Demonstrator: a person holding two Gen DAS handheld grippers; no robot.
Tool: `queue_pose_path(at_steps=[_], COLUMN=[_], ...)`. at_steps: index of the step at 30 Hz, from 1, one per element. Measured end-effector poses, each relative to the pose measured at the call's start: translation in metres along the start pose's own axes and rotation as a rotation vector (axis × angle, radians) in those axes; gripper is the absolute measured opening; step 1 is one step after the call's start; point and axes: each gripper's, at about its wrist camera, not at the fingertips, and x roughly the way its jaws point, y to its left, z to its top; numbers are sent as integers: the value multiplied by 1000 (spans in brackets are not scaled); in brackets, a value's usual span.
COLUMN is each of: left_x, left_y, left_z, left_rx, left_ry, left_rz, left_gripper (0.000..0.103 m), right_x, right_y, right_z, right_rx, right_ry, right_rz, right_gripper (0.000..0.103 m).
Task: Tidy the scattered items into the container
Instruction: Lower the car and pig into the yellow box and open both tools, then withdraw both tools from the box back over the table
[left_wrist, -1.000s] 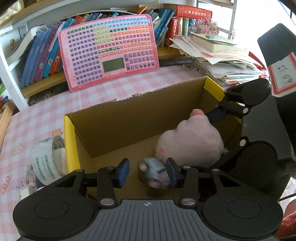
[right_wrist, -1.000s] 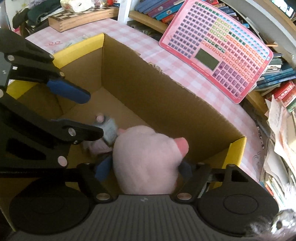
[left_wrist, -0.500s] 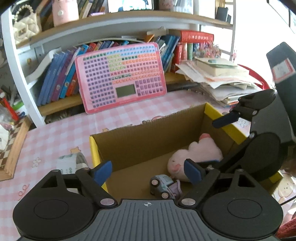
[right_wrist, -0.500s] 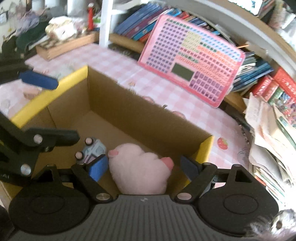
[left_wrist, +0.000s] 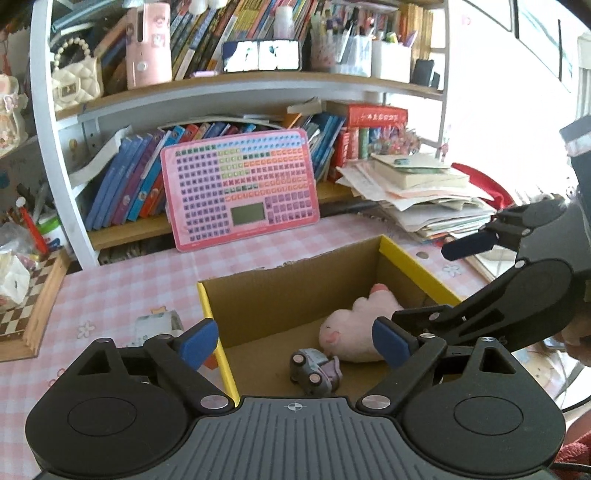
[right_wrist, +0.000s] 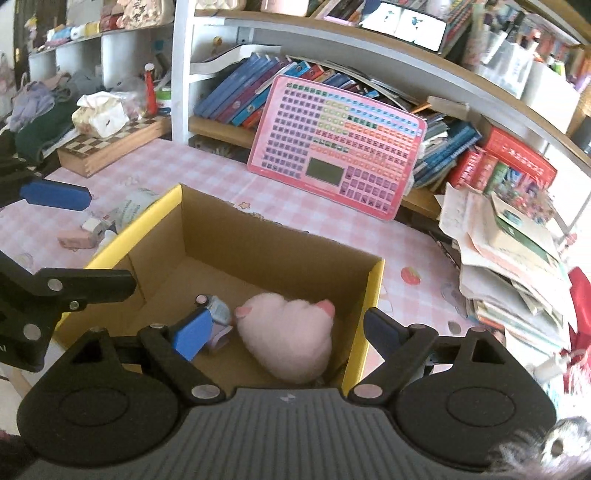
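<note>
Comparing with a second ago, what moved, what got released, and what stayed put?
Both grippers let go and lifted out of the cardboard box. The left gripper, jaws opening, released the toy car; the right gripper, jaws opening, released the pink plush. Both toys stay lying in the box; the tape roll stays outside.

Bright daylight comes in from the right of the left tool (left_wrist: 295, 341), where the window (left_wrist: 517, 92) is washed out white. The shelves (left_wrist: 240, 85) bend round at the edges of both pictures. The cardboard box (right_wrist: 280, 240) is darker inside. The paper pile (right_wrist: 509, 266) looks a bit blurry.
</note>
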Motion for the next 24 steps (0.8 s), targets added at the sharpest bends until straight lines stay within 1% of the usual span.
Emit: queue_pose_path(at_steps=[2, 6, 11, 16, 24], left_x=[-8, -25, -50, -78, -111], left_y=[0, 1, 9, 23, 39], left_z=[-4, -13, -28, -49, -82], left_rx=[3, 18, 41, 27, 28], left_ry=[-7, -19, -36, -35, -4], left_rz=[-15, -39, -47, -49, -73], left_gripper=[93, 93, 93, 93, 93], right_x=[-9, -31, -53, -68, -93], right_y=[5, 14, 30, 49, 96], right_z=[-5, -15, -28, -45, -69], right_rx=[21, 71, 151, 259, 316], right_ry=[-7, -55, -106, -106, -83], right_rz=[-14, -39, -90, -133, -175], right_gripper=[89, 89, 89, 89, 89])
